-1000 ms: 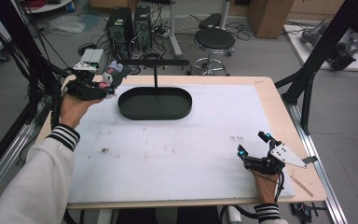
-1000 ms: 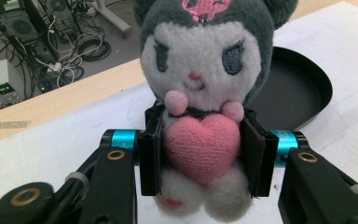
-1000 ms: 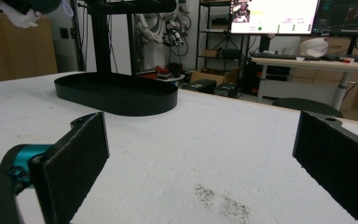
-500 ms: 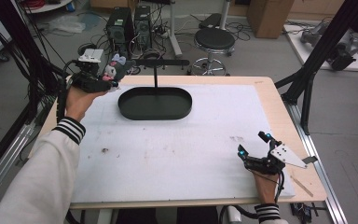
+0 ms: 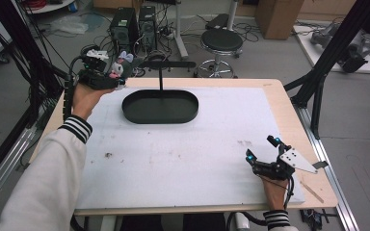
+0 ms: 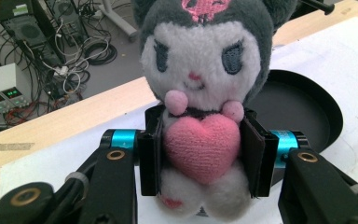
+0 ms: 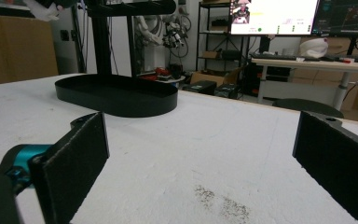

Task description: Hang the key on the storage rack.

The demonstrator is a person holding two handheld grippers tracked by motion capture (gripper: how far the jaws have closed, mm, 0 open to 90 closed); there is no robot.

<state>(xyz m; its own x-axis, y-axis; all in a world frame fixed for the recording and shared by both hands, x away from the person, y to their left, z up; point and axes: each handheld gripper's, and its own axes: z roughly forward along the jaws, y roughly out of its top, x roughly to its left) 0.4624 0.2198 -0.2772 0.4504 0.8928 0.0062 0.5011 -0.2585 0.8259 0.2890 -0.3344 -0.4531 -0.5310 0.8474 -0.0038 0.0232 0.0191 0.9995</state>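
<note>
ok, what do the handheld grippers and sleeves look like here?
Left gripper: black linkage arms with brass pivots, teal collars, flat black padded fingers. Right gripper: black, blue-lit tips, grey three-cornered plate. White sleeve, black-and-white striped cuffs.

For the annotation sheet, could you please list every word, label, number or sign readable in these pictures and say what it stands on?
No text reads clearly enough to quote.
Power supply displays: green lit digits, too small to read.
Wall monitors: windows with text, too blurred to read.
Plush toy held in the left gripper: a pink embroidered mark on its hood and a pink heart, no lettering.
Black tray: no label visible.
</note>
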